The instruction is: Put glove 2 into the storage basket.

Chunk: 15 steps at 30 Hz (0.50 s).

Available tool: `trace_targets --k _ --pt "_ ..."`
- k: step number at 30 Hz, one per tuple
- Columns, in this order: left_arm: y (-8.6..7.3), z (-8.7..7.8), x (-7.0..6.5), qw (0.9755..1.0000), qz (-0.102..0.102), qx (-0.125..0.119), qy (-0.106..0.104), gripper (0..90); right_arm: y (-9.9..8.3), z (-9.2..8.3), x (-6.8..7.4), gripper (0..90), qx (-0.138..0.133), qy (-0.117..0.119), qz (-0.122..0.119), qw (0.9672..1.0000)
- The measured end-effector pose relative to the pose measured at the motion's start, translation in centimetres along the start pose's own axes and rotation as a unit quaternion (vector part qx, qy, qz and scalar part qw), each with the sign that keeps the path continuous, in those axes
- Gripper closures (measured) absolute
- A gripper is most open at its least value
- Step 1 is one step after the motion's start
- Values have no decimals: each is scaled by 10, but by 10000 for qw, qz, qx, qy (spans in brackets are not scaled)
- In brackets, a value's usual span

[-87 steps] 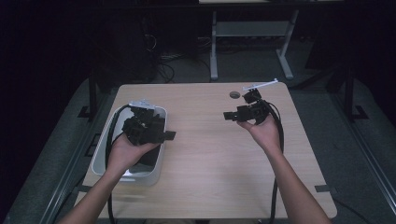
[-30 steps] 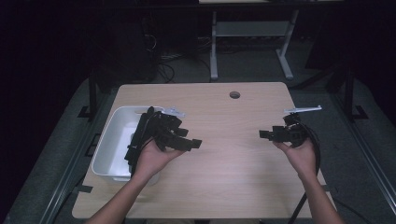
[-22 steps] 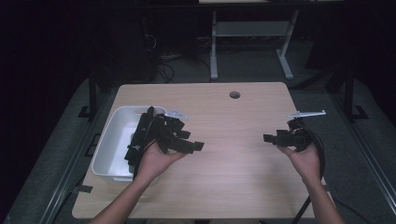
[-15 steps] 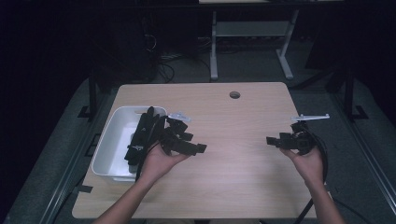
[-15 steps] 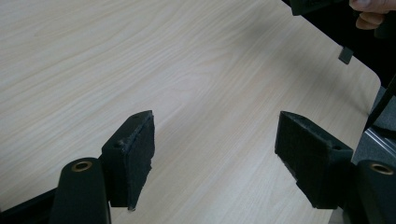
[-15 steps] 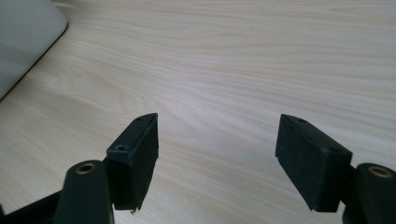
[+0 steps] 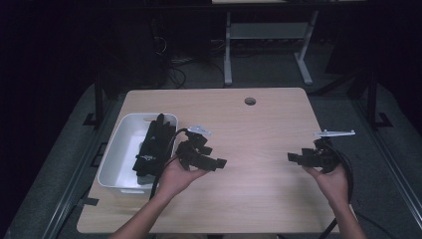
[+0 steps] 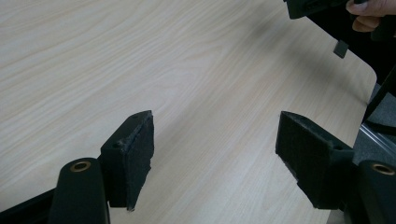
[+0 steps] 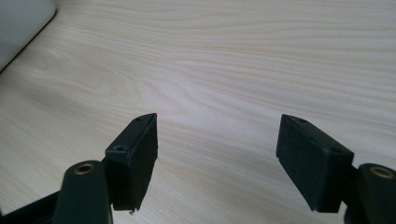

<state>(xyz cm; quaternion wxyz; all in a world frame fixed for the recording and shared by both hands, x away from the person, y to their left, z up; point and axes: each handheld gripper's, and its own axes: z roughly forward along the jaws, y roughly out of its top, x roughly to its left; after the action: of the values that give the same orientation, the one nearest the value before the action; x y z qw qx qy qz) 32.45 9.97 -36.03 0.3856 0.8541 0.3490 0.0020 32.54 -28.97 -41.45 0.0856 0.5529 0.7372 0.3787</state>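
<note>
Both grippers lowered; black glove [image 7: 152, 146] behind left gripper [image 7: 219, 163].

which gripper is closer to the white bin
Left. The left gripper hovers just off the white bin, past its right rim, jaws open over bare wood. The right gripper is far across the table, near its right edge, also open.
</note>
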Motion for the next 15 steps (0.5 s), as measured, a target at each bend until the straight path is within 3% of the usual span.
trace_targets --k 1,2,15 --pt "-1 1 0 10000 12 6 -9 278 -1 0 -2 290 -39 12 -80 10000" --pt "-1 3 -1 10000 -20 -2 -16 278 -2 -1 -1 290 -16 0 17 10000" --pt "-9 15 -3 9999 -13 55 -91 275 -21 -7 -12 284 -106 -29 119 9999"
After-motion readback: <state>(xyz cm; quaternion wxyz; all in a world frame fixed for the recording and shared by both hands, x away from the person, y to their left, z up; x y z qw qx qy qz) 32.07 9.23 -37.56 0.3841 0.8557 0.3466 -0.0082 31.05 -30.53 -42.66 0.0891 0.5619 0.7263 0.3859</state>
